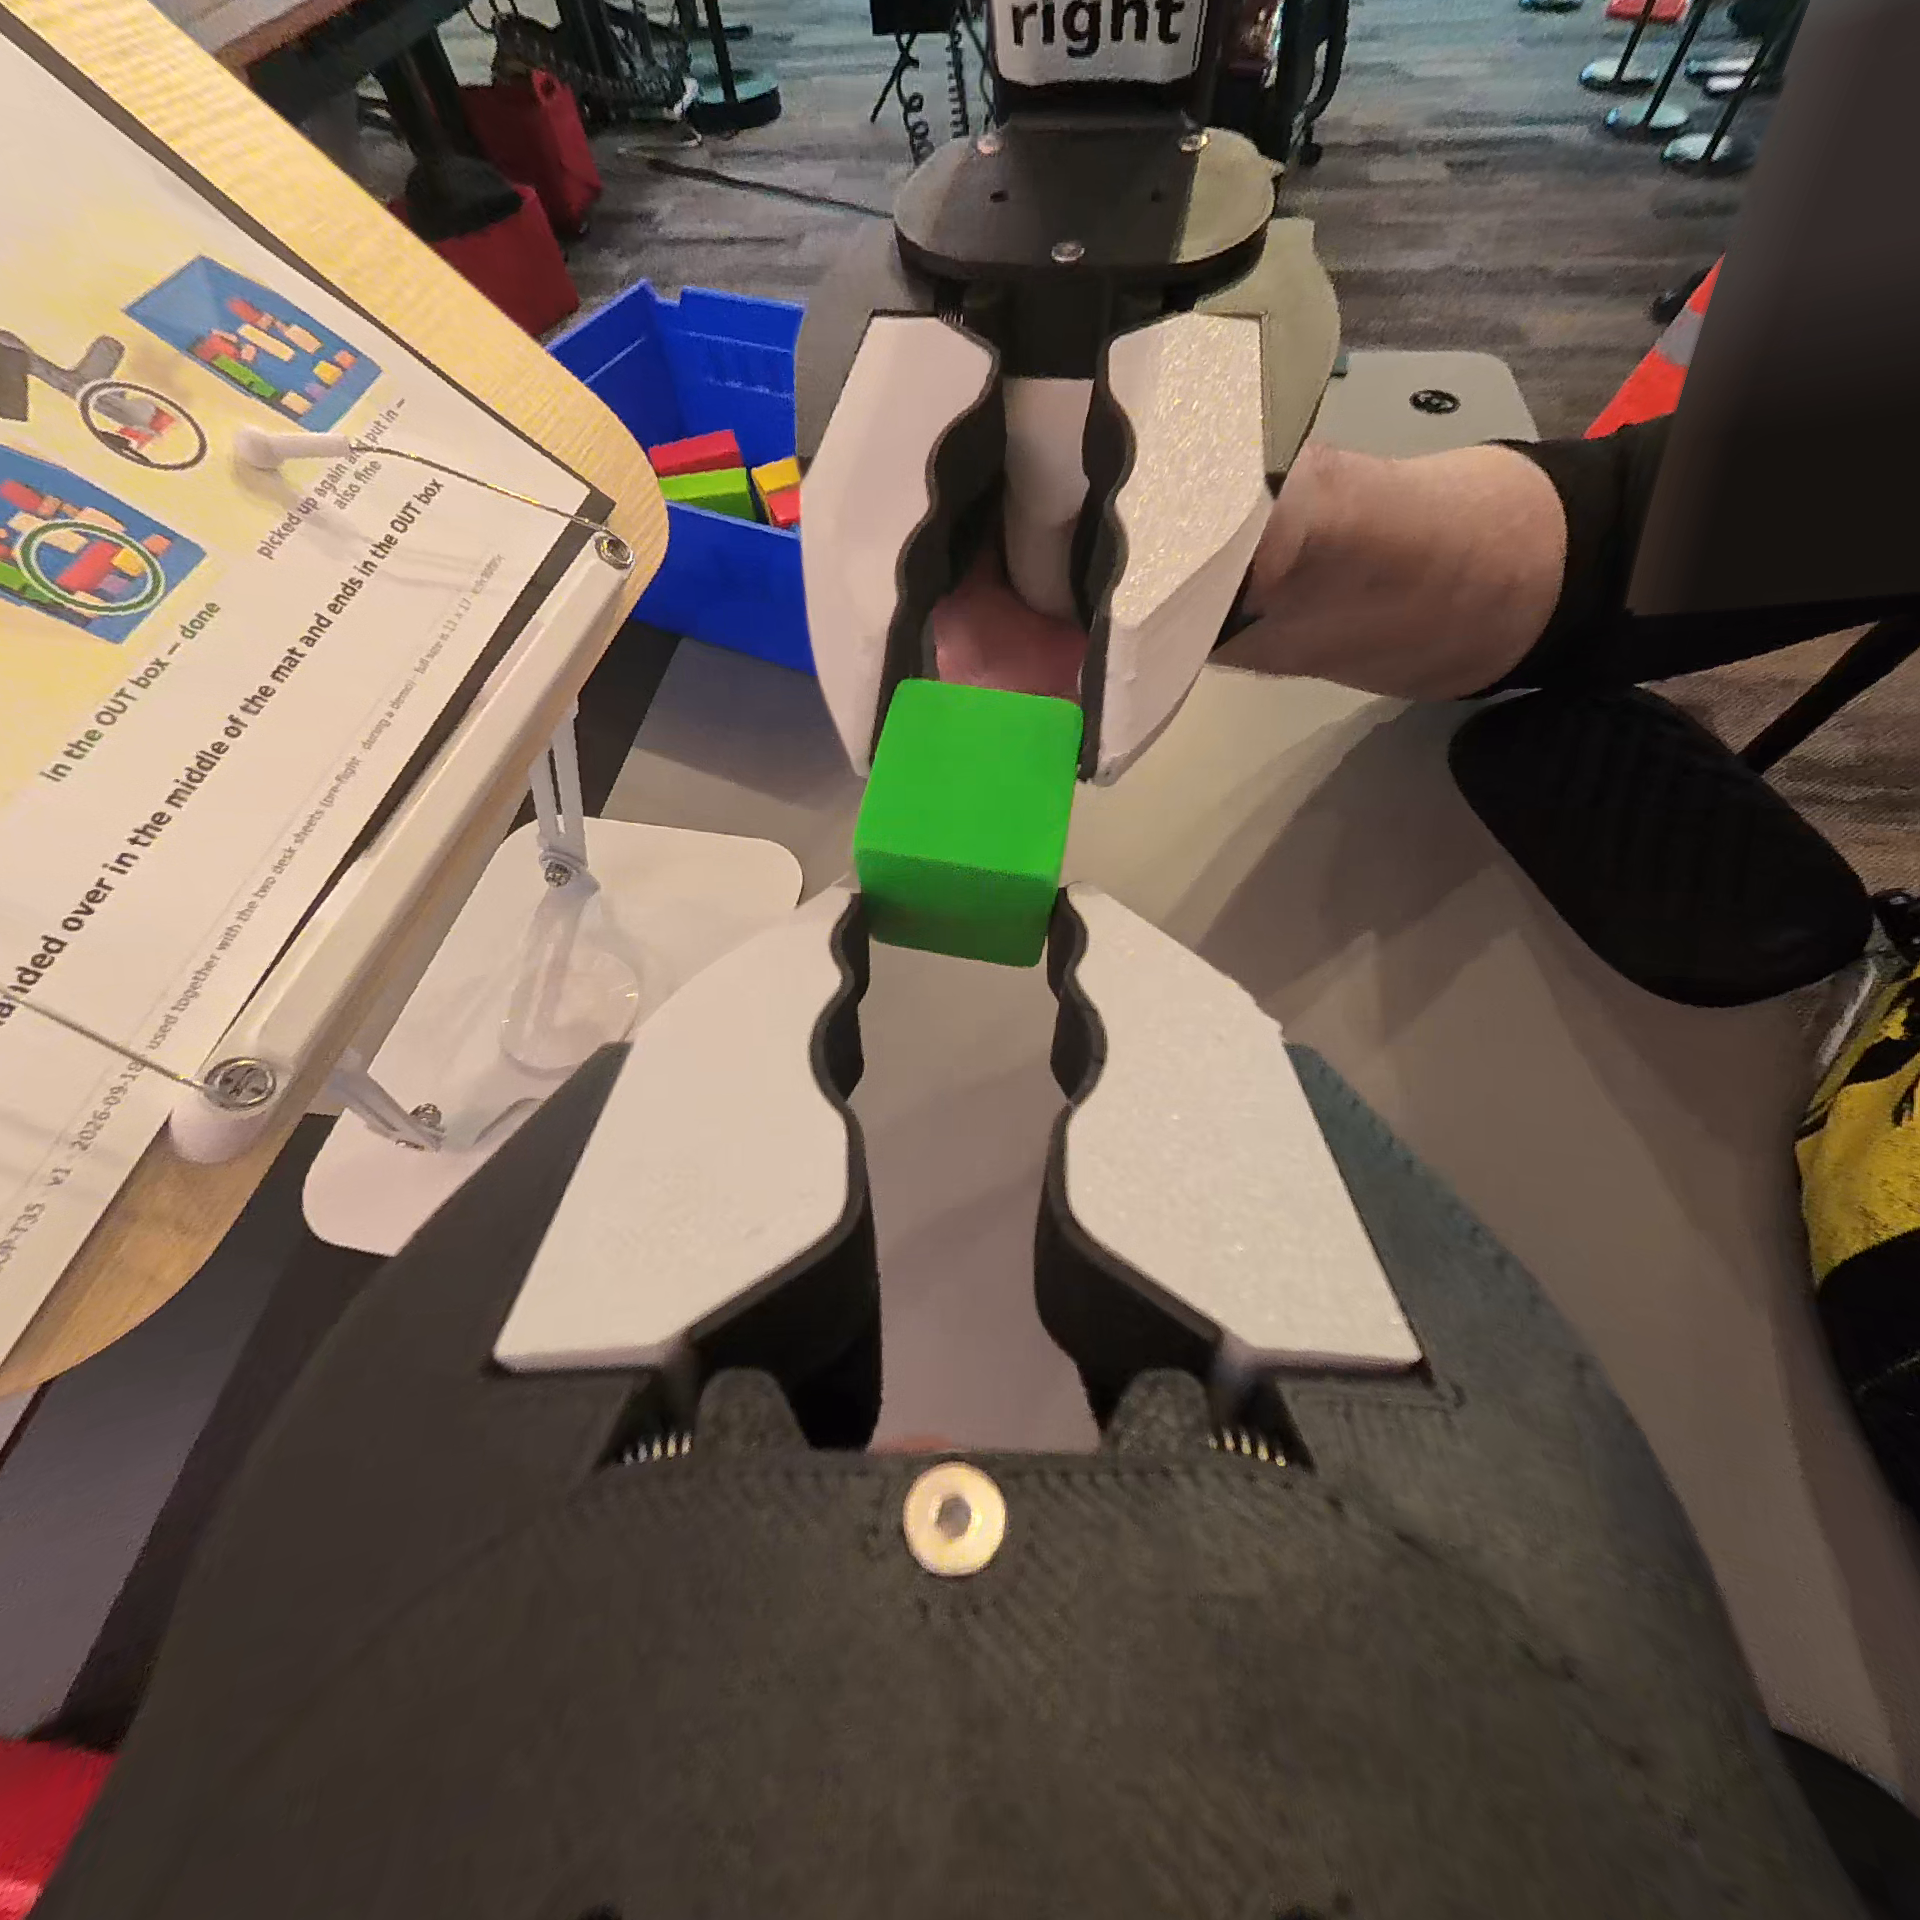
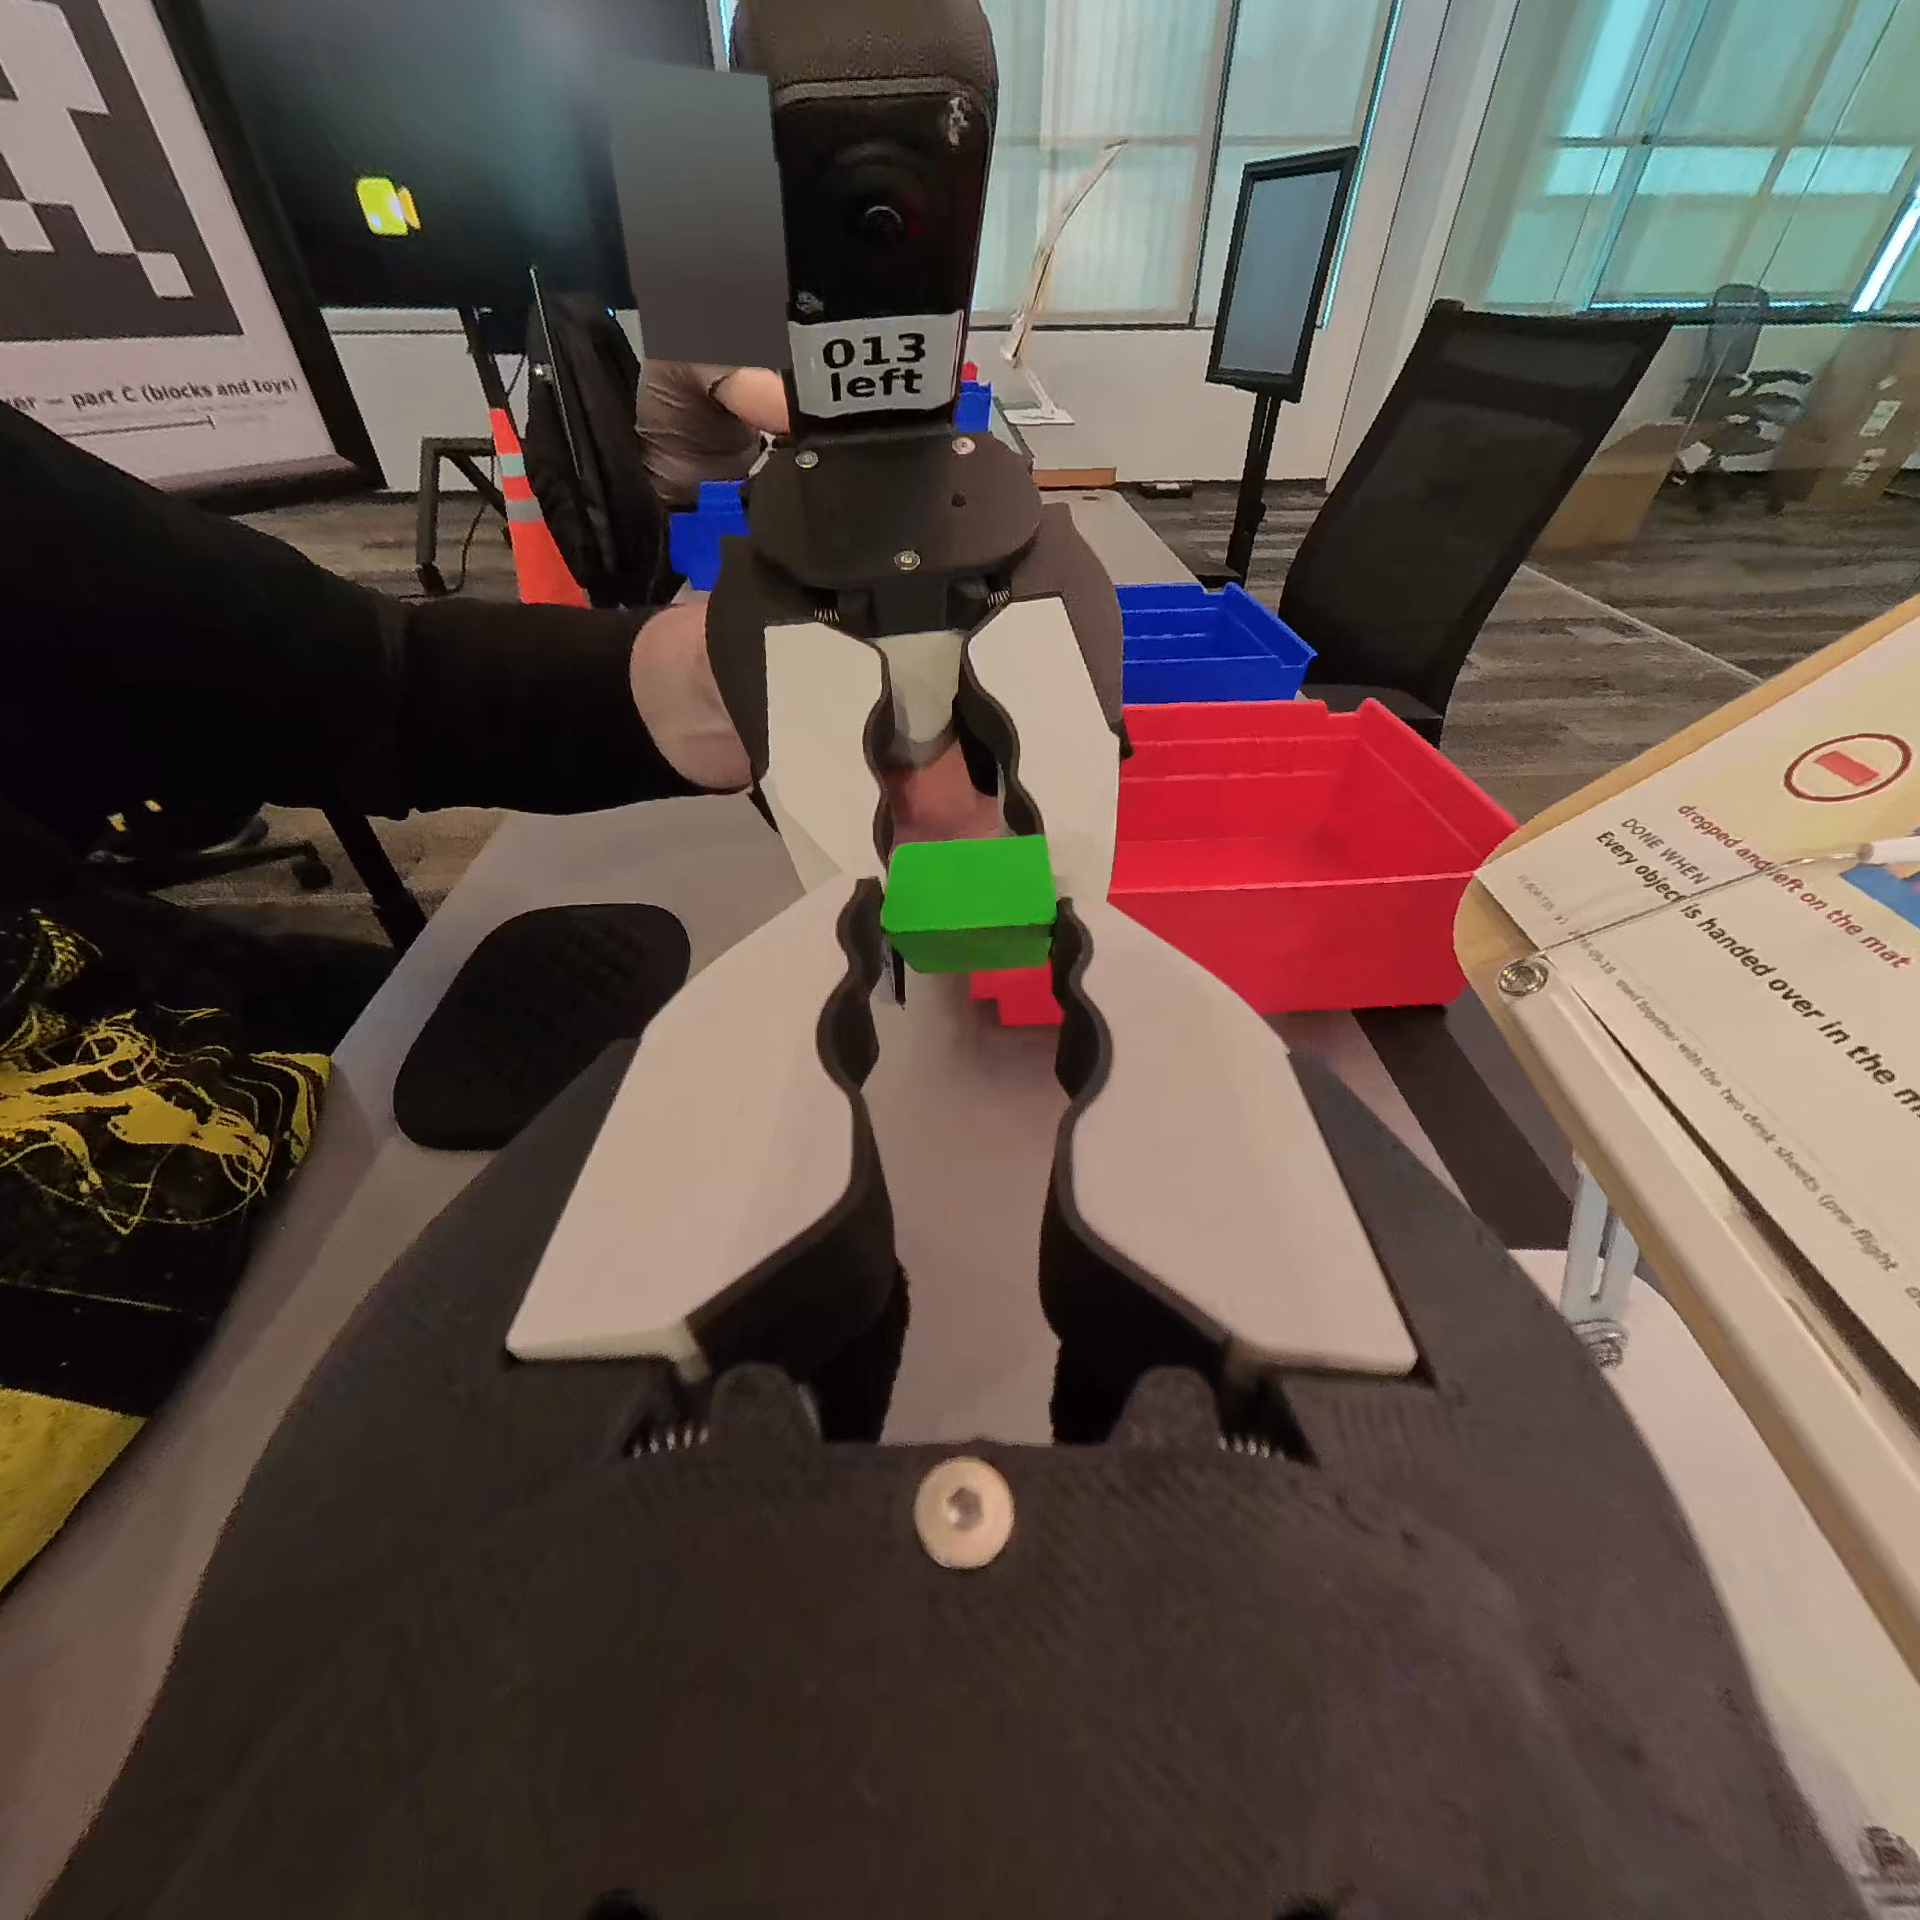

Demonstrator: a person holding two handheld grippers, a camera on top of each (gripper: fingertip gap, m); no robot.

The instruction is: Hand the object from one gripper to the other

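Both sets of jaws are on the green block (image 1: 961, 821) at once, and that's the story right now: the left gripper (image 1: 954, 909) has its tips pressed on the near end of the block's two sides, the right gripper (image 1: 977, 743) has its tips clamped on the far end, and the block hangs in mid-air between them, above the tabletop (image 1: 1299, 831). From the right wrist view it's the same picture mirrored, the right gripper (image 2: 966, 935) pinching the near end, the left gripper (image 2: 971, 862) beyond it. So we're at the very middle of the handover, the shared-hold beat. Which side gives and which takes can't be read from this alone. Next move, I'd say, calls for one side to open cleanly and back straight off along its own line while the other keeps its squeeze, because both bites are shallow, right at the tips, and a sideways tug could twist the block free. Around them: a red bin (image 2: 1299, 842) just right of the handover spot, with a blue bin (image 2: 1205, 634) behind it; another blue bin (image 1: 717, 457) of coloured blocks on the other side; a black pad (image 2: 540, 1018) on the tabletop; an instruction sheet on its stand (image 1: 239, 582) crowding in close. Nothing sits directly under the block, but the stand's edge narrows the retreat on that side.
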